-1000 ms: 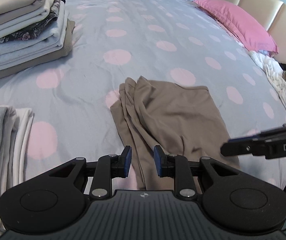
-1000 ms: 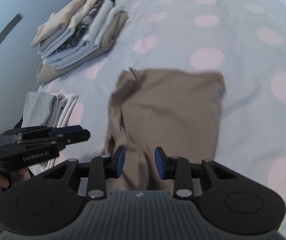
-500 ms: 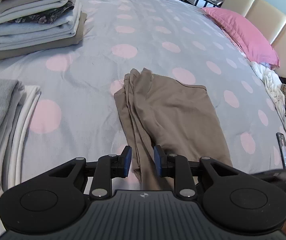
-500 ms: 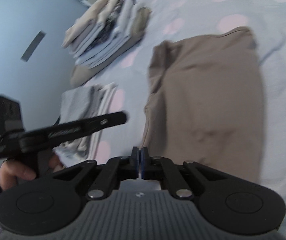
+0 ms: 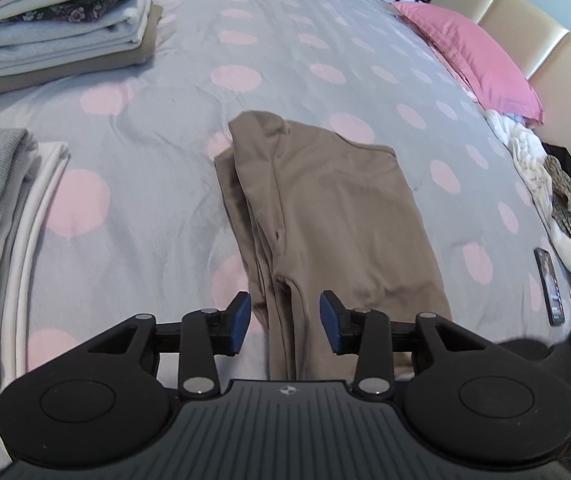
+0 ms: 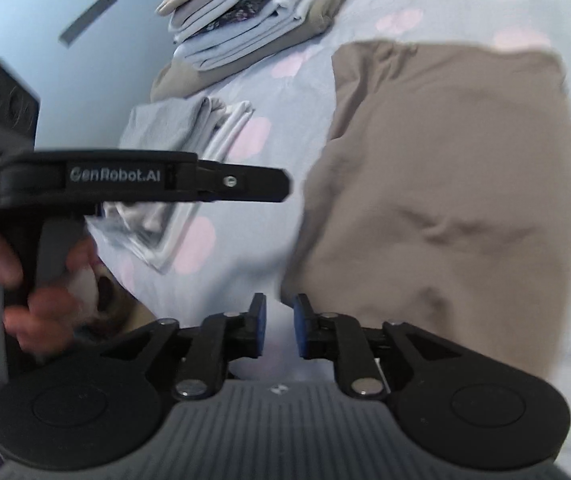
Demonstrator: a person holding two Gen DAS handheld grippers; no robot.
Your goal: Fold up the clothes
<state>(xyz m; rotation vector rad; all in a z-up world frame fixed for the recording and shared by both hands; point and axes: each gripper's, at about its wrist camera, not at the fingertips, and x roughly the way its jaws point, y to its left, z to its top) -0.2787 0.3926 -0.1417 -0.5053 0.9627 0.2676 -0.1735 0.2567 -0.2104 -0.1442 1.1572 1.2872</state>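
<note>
I'm mid-fold: the half-folded taupe jersey garment [image 5: 325,216] lies just ahead on the bed. Left gripper [image 5: 285,324] and right gripper [image 6: 279,330] opening, empty; next I pinch its near hem.

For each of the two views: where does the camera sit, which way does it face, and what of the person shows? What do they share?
Left wrist: sits behind the left gripper, jaws opening above the brown garment's near end, facing up the bed towards the pink pillow; no body part clearly shows.
Right wrist: sits behind the right gripper, jaws opening with nothing between them, facing across the bed; a hand holding the left gripper shows.
Shared: the garment, the tall folded stack and the dotted bedspread.
</note>
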